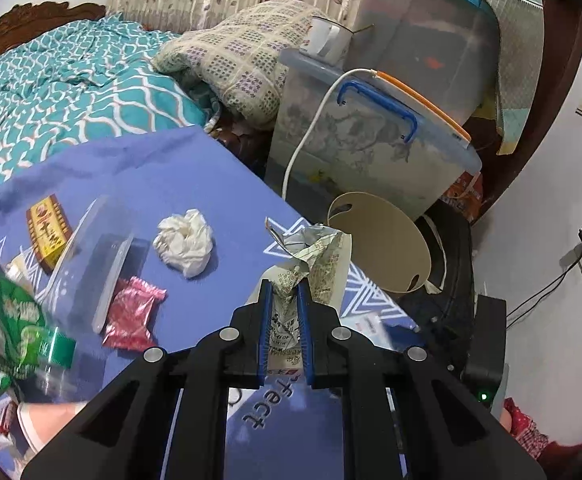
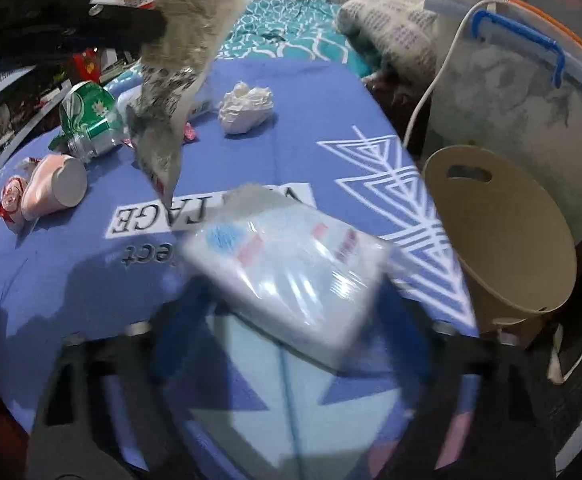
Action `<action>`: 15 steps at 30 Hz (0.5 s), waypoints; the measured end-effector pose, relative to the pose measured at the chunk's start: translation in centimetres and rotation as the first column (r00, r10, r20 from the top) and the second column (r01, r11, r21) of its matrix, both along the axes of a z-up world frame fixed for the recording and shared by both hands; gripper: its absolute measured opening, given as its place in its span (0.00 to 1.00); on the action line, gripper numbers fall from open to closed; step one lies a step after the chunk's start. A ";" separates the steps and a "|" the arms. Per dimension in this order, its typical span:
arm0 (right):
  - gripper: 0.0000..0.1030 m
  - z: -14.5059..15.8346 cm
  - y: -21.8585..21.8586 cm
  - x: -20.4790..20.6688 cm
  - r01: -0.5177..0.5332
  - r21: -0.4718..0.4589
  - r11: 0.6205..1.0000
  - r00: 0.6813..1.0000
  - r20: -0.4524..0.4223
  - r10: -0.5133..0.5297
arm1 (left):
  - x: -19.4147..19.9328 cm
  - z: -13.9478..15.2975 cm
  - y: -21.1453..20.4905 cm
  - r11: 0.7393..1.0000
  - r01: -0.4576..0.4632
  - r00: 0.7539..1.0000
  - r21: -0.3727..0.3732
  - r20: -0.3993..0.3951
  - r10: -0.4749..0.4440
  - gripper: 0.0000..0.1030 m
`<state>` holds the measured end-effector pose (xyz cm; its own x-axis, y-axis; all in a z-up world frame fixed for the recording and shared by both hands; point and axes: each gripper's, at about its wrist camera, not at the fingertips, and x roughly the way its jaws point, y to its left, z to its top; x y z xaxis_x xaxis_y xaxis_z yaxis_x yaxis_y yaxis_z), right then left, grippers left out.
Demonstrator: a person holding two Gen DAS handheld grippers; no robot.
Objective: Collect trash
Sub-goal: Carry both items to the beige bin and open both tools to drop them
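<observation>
My left gripper (image 1: pixel 287 292) is shut on a crumpled silver printed wrapper (image 1: pixel 315 252) and holds it above the blue tablecloth (image 1: pixel 195 176). The right wrist view shows that gripper (image 2: pixel 159 20) at upper left with the wrapper (image 2: pixel 179 72) hanging from it. My right gripper (image 2: pixel 295 308) is heavily blurred. Its jaws stand wide apart with a light-blue plastic-wrapped tissue pack (image 2: pixel 291 268) between them. Blur hides whether the pads press on the pack. A beige bin (image 1: pixel 379 240) (image 2: pixel 503 232) stands off the table's right edge.
On the cloth lie a white crumpled tissue (image 1: pixel 185 242), a pink wrapper (image 1: pixel 131 314), a green can (image 1: pixel 11 320), a clear plastic container (image 1: pixel 91 256), a yellow box (image 1: pixel 47 228) and a pink cup (image 2: pixel 57 190). Storage tubs (image 1: pixel 371 144) stand behind the bin.
</observation>
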<state>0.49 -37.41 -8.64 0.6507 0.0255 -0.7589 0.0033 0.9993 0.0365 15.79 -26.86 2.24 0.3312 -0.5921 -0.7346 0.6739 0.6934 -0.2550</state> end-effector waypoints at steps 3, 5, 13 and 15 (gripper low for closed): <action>0.49 0.3 -1.7 -1.0 0.026 0.049 0.998 0.999 0.023 -0.027 | 0.4 0.1 -1.5 1.000 0.021 1.000 0.010 0.013 -0.021 0.11; 0.44 0.6 -3.0 -1.8 0.061 0.070 0.996 0.996 0.058 -0.065 | 0.7 -0.1 -2.4 0.999 0.033 0.999 0.010 0.005 -0.033 0.11; 0.41 2.1 -10.8 -4.5 0.303 0.158 0.940 0.936 0.138 -0.324 | 2.3 -1.5 -8.6 0.995 0.103 0.992 -0.006 -0.068 -0.103 0.11; 0.41 2.1 -13.4 -4.4 0.367 0.164 0.916 0.912 0.129 -0.389 | 2.8 -1.8 -11.6 0.991 0.133 0.989 -0.005 -0.072 -0.133 0.11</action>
<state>-3.88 -50.81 -6.52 0.7407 -0.1520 -0.6545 0.3635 0.9099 0.2001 18.60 -38.42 0.44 0.1957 -0.6273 -0.7538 0.7397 0.5991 -0.3066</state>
